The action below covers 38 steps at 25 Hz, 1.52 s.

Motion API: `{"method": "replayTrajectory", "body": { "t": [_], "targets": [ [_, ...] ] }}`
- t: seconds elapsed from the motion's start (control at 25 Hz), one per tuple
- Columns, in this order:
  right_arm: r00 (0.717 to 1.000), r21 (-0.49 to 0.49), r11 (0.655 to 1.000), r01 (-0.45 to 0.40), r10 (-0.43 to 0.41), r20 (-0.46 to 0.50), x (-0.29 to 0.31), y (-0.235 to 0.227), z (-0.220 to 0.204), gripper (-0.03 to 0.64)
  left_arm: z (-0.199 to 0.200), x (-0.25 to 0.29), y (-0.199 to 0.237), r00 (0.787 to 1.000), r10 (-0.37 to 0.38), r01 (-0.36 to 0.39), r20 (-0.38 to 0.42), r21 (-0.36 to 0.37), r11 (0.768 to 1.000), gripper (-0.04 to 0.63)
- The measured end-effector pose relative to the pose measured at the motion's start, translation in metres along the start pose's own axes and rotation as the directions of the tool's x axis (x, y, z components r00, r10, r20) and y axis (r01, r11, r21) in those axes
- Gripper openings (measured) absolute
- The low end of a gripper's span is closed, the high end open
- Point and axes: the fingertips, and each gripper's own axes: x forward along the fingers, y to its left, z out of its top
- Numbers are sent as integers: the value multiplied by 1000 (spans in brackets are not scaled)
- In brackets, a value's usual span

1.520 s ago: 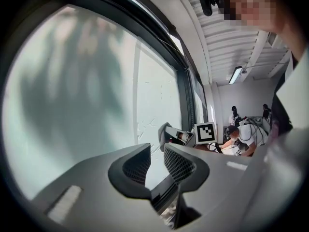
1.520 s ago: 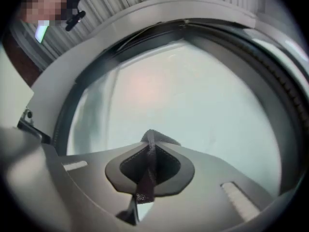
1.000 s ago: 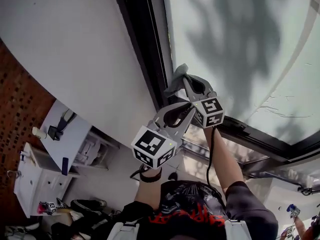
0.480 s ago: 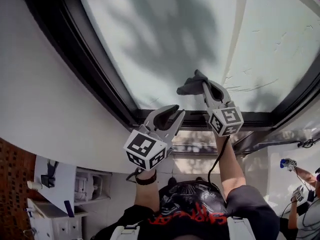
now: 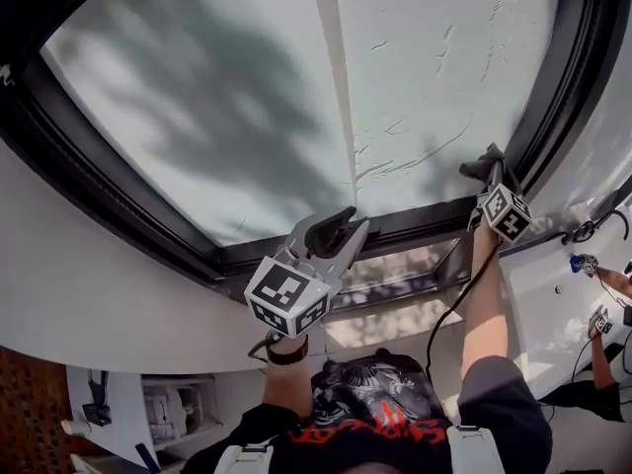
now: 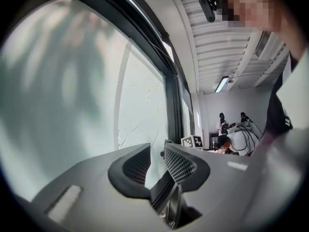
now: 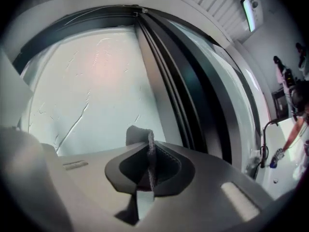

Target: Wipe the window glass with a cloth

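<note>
Cloth of grey fabric (image 7: 137, 135) pinched edge-up in right gripper (image 5: 491, 173), jaws clamped on it, at lower right corner of pale window glass (image 5: 247, 117) beside dark window frame (image 5: 558, 87); rest of pane lies leftward, upward. Left gripper (image 5: 331, 233) low by frame, jaws have just been opening, narrow gap, empty

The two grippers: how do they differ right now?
The left gripper has just been opening, a narrow gap with nothing in it; the right gripper is shut on a grey cloth. The left gripper is by the window's lower frame; the right gripper is up at the glass. Both carry a marker cube.
</note>
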Motion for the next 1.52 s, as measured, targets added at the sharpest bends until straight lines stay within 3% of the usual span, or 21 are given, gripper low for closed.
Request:
{"method": "replayTrajectory", "body": {
  "t": [0.08, 0.16, 0.24, 0.32, 0.4, 0.44, 0.56, 0.68, 0.72, 0.76, 0.8, 0.84, 0.92, 1.0, 1.08, 1.2, 1.28, 1.4, 1.52],
  "targets": [
    [999, 12, 999, -44, 44, 2, -8, 13, -7, 18, -2, 4, -4, 1000, 3, -3, -7, 2, 1000, 86],
    [987, -3, 987, -158, 158, 35, -26, 61, -10, 18, -5, 6, -6, 1000, 5, -4, -24, 12, 1000, 86],
    [942, -59, 944, -323, 327, 71, -50, 140, -13, 18, -5, -2, -1, 1000, 19, -19, -12, 28, 999, 87],
    [866, -131, 867, -481, 493, 84, -79, 227, -23, 18, 5, -23, 10, 998, 40, -41, 50, 22, 999, 100],
    [771, -188, 766, -615, 634, 63, -111, 311, -43, 18, 20, -57, 28, 989, 96, -97, 116, 9, 995, 99],
    [709, -208, 699, -684, 704, 38, -128, 355, -57, 18, 26, -78, 39, 980, 147, -149, 130, 9, 989, 100],
    [484, -221, 462, -859, 873, -58, -183, 484, -102, 18, 31, -148, 71, 936, 327, -331, 126, 11, 943, 100],
    [283, -212, 247, -945, 946, -159, -232, 577, -144, 18, 29, -203, 88, 885, 446, -448, 135, -17, 894, 100],
    [232, -206, 192, -959, 954, -191, -244, 600, -157, 18, 28, -217, 91, 870, 473, -475, 136, -24, 880, 100],
    [198, -199, 155, -968, 955, -219, -251, 618, -169, 18, 26, -229, 94, 859, 494, -495, 134, -27, 868, 100],
    [188, -190, 144, -971, 952, -242, -251, 631, -180, 18, 25, -238, 97, 850, 510, -511, 131, -28, 859, 100],
    [200, -178, 157, -971, 945, -259, -245, 637, -189, 18, 24, -245, 99, 843, 522, -523, 128, -29, 852, 100],
    [267, -156, 231, -960, 925, -272, -220, 625, -197, 18, 21, -251, 101, 837, 534, -534, 122, -33, 845, 100],
    [366, -156, 336, -929, 896, -252, -188, 589, -191, 18, 18, -246, 103, 845, 522, -522, 116, -39, 852, 100],
    [479, -179, 449, -876, 853, -205, -157, 537, -173, 18, 13, -226, 104, 873, 476, -473, 104, -52, 879, 100],
    [648, -246, 612, -751, 755, -100, -118, 442, -130, 18, 9, -175, 90, 944, 318, -310, 88, -88, 947, 104],
    [741, -266, 707, -655, 670, -43, -95, 375, -101, 18, 10, -138, 75, 976, 201, -192, 89, -98, 976, 107],
    [857, -253, 826, -503, 515, -22, -60, 273, -75, 18, 3, -78, 52, 995, 51, -42, 81, -119, 992, 107],
    [950, -221, 925, -310, 312, -25, -37, 168, -60, 18, -7, -11, 18, 988, -123, 137, 98, -158, 978, 113]
  ]
}}
